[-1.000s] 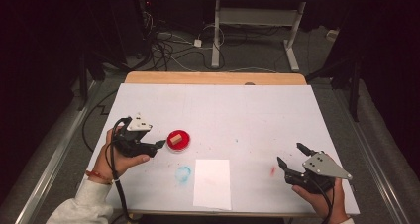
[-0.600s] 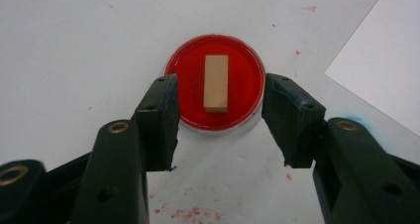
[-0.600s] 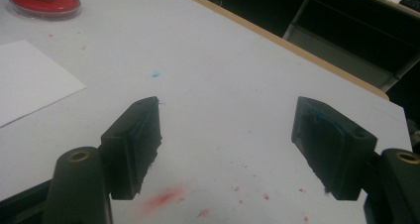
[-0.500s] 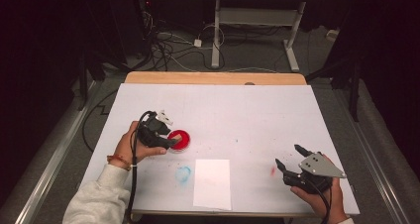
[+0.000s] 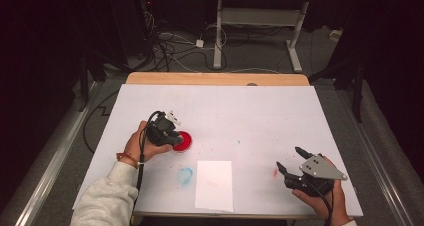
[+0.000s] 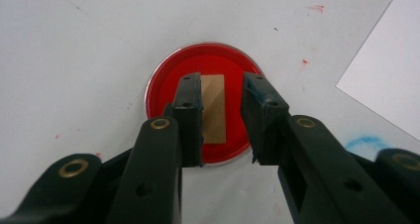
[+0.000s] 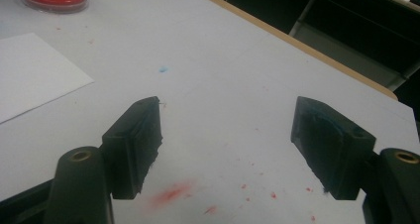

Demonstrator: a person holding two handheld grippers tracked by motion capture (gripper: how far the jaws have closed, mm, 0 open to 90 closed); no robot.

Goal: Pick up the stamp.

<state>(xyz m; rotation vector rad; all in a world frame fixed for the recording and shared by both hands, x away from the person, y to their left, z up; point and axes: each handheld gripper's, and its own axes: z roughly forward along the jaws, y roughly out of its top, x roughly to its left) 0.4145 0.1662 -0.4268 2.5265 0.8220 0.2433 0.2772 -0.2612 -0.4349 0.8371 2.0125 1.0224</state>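
Directly under left claw: stamp.

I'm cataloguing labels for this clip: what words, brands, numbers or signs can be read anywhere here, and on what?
None: no readable text in these pictures.
The red ink pad bears no lettering; the tan block standing on it is plain.
The white sheet of paper is blank.
The table carries red and blue smudges, no writing.
The left gripper and right gripper carry no markings.
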